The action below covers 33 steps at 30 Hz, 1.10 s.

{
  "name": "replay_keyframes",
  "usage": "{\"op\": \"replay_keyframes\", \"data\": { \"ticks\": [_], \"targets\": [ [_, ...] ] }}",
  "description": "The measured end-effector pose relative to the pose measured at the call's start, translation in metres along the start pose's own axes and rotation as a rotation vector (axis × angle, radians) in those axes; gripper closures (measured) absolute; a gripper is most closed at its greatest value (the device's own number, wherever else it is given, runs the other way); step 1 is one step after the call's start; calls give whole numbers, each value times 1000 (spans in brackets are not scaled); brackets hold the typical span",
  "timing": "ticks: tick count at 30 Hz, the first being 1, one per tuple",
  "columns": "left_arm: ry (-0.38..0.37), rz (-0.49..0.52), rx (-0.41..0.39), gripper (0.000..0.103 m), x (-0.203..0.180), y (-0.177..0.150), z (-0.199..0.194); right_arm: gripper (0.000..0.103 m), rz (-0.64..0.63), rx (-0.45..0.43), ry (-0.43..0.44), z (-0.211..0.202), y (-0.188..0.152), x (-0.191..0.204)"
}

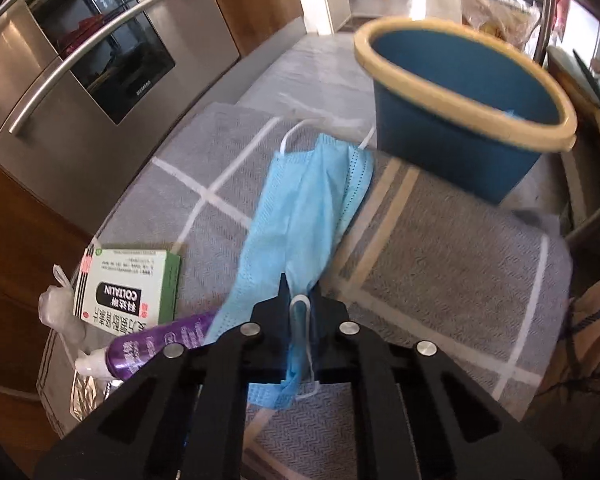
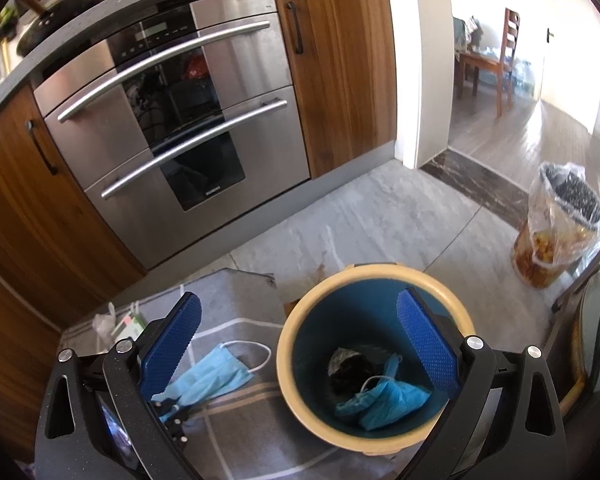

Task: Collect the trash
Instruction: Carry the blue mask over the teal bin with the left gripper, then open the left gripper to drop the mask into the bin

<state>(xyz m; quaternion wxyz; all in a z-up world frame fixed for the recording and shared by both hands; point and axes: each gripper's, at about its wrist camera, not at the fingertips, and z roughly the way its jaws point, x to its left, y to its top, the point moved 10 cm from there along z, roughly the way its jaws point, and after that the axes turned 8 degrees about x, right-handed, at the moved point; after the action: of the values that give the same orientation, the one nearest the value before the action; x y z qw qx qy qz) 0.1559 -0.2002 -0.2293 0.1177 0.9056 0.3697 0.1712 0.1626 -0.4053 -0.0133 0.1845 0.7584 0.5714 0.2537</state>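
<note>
Blue mask [image 1: 304, 216] is pinched at its near end in the closed left gripper [image 1: 298, 304], long axis running toward the bin [image 1: 464, 120] ahead-right. Right gripper [image 2: 300, 336] gapes wide, empty (above bin, not nearer the mask).

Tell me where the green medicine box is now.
In the left wrist view the box lies at lower left on the grey mat, beside the purple tube.

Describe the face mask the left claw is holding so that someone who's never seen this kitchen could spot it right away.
In front of the steel oven lies a grey mat carrying a blue bin. Beside that bin lies a light-blue face mask with white ear loops, one end pinched in the left claw. The other mask sits inside the bin.
</note>
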Motion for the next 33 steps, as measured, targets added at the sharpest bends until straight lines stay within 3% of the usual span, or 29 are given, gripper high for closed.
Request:
{"op": "replay_keyframes", "data": {
  "ticks": [5,9,15,20,25,26,27,28,30,33],
  "targets": [
    [-23,-64,-139,96,5,32,-50,5,78,3,38,-3,2,-11],
    [-127,-104,-211,96,-8,60,-88,5,171,5,58,-4,5,-26],
    [-242,-40,-167,96,-68,98,-83,5,229,-38,31,-13,12,-48],
    [-216,29,-139,96,-101,125,-62,5,308,-35,28,-10,14,-70],
    [-240,27,-170,95,-109,150,-56,5,304,-29,11,-5,15,-77],
    [-251,18,-186,92,-109,155,-59,5,304,-31,9,-4,16,-78],
    [-270,8,-202,80,-110,158,-62,6,303,-36,2,-5,17,-79],
    [-280,-4,-213,59,-109,162,-64,5,303,-40,-2,-5,17,-80],
    [-281,-37,-247,37,-106,165,-71,5,304,-44,-6,-6,18,-83],
    [-285,-51,-262,36,-103,164,-75,5,317,-45,-7,-6,18,-86]
  ]
}}
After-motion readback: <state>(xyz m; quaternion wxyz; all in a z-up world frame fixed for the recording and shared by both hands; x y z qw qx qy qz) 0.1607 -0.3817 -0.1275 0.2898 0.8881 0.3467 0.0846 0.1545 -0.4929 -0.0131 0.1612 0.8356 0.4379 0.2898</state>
